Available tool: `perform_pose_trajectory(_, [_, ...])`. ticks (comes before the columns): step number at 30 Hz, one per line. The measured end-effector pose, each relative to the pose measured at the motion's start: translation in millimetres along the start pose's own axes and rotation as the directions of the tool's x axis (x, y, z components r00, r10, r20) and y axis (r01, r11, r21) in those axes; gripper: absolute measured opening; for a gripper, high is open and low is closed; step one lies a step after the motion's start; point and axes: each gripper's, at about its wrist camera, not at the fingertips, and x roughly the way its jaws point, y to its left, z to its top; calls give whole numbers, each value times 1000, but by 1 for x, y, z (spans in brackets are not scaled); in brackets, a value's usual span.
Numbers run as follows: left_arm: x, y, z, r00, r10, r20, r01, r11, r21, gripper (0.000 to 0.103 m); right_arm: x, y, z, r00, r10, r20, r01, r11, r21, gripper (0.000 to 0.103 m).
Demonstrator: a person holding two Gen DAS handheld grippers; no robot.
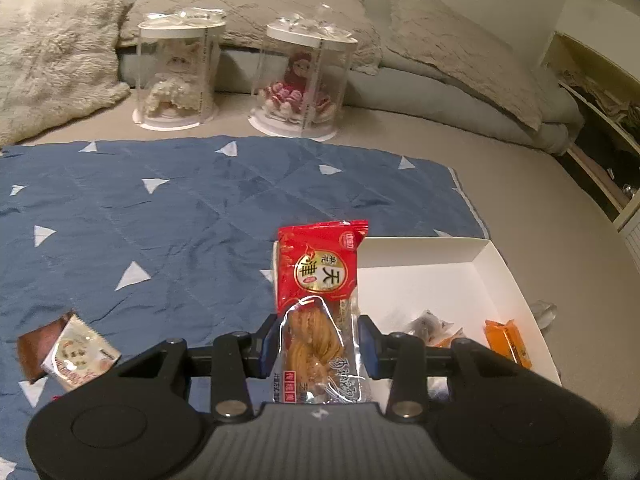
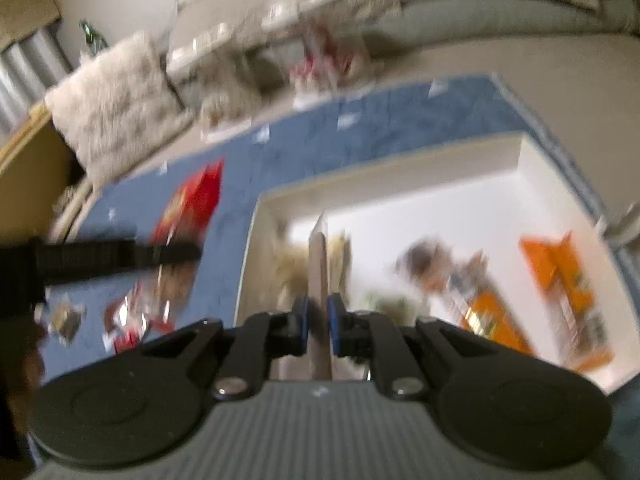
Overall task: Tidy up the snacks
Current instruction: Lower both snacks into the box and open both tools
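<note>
My left gripper point(image 1: 320, 344) is shut on a red packet point(image 1: 320, 276) with a clear window that shows a fried dough twist. The packet stands upright just left of the white box point(image 1: 496, 276). Inside the box lie an orange packet point(image 1: 508, 340) and a small wrapped sweet point(image 1: 428, 324). The right wrist view is blurred. There my right gripper point(image 2: 319, 320) is shut on a thin flat packet point(image 2: 319, 264), seen edge-on, above the white box point(image 2: 400, 168) near its left wall. Orange packets point(image 2: 560, 264) lie in the box. The left gripper point(image 2: 120, 258) with its red packet point(image 2: 192, 204) shows at the left.
A blue quilt point(image 1: 160, 208) with white triangles covers the bed. A small round-print packet point(image 1: 76, 354) lies on it beside a brown one point(image 1: 40, 344); more loose snacks point(image 2: 132, 316) lie nearby. Two clear doll cases point(image 1: 178, 68) point(image 1: 306, 80) stand before the cushions. Shelves point(image 1: 600, 120) are at the right.
</note>
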Motion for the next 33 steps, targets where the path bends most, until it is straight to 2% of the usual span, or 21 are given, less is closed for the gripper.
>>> perform_pose_trajectory(3, [8,-3,1,1000,-11,-16,11,1000,-5,43,15,3,-15,998,19,-55,-19,1000,4,14])
perform_pose_trajectory(5, [14,-5,0,999,-11,-43,10,1000,-7,43,21,5,-24,998,-5,-67,5,1000,-2,18])
perform_pose_trajectory(6, [16,-6,-2,998,-11,-56,11,1000,-6,43,23,5,-26,998,-22,-66,21,1000,-10,29])
perform_pose_trajectory(7, [19,-7,-4,997,-10,-74,10,1000,-4,43,25,5,-26,997,-32,-71,31,999,-21,36])
perform_pose_trajectory(12, [33,-1,-19,983,-22,-181,10,998,-66,43,22,-3,-17,997,-45,-58,43,999,-27,37])
perform_pose_trajectory(17, [38,5,-31,973,-41,-228,7,989,-150,44,7,-19,-8,995,-85,-49,83,996,-30,37])
perform_pose_trajectory(18, [37,6,-32,973,-48,-227,8,985,-172,46,5,-21,-5,995,-91,-46,90,996,-29,37])
perform_pose_trajectory(19, [37,5,-33,973,-48,-227,5,982,-187,52,2,-23,-4,995,-96,-40,95,995,-24,37])
perform_pose_trajectory(22, [32,0,-33,975,-28,-221,-9,986,-165,58,-5,-30,-2,993,-112,-33,112,994,-13,37])
perform_pose_trajectory(30, [23,-4,-42,969,8,-247,-35,994,-106,58,-16,-40,-4,990,-137,-33,137,991,0,37])
perform_pose_trajectory(32, [20,-4,-44,969,17,-248,-41,995,-93,63,-18,-39,-5,990,-140,-37,140,990,-6,40])
perform_pose_trajectory(33, [19,-5,-45,969,22,-246,-45,995,-87,70,-19,-38,-5,989,-144,-37,144,990,-12,41])
